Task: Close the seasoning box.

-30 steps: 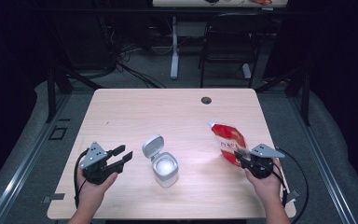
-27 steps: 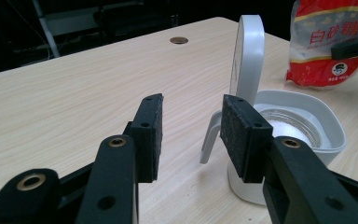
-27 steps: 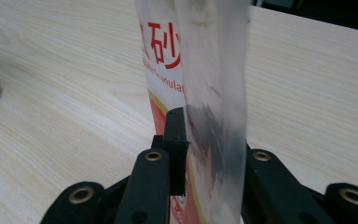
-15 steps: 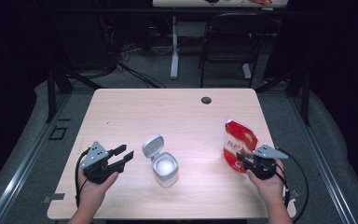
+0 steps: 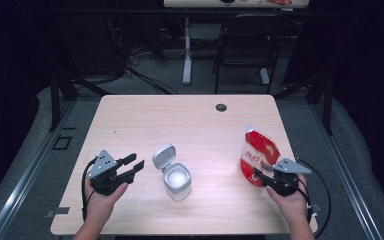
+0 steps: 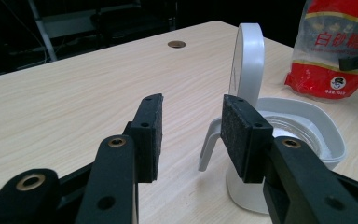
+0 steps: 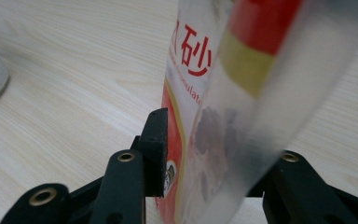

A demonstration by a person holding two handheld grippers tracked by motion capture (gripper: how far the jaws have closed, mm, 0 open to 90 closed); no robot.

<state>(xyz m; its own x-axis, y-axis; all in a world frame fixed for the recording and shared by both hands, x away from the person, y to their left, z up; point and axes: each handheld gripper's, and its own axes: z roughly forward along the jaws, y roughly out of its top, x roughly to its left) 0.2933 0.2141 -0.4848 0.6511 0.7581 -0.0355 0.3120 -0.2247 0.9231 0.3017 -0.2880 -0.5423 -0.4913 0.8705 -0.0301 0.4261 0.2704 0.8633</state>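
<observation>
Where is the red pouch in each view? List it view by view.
High view: red pouch stands right of centre, by the right gripper.
Left gripper view: top right corner, beyond the white container.
Right gripper view: centre, between the jaws.
Shared landmark: the white container.

Left hand (image 5: 100,197): you rest it low at the near left of the table, forearm entering from the bottom edge.
Left gripper (image 5: 132,166): your jaws stand wide apart, pointing right and slightly away, nothing between the pads.
Right hand (image 5: 290,197): you hold it at the near right.
Right gripper (image 5: 259,176): your jaws point left and have just been opening.
</observation>
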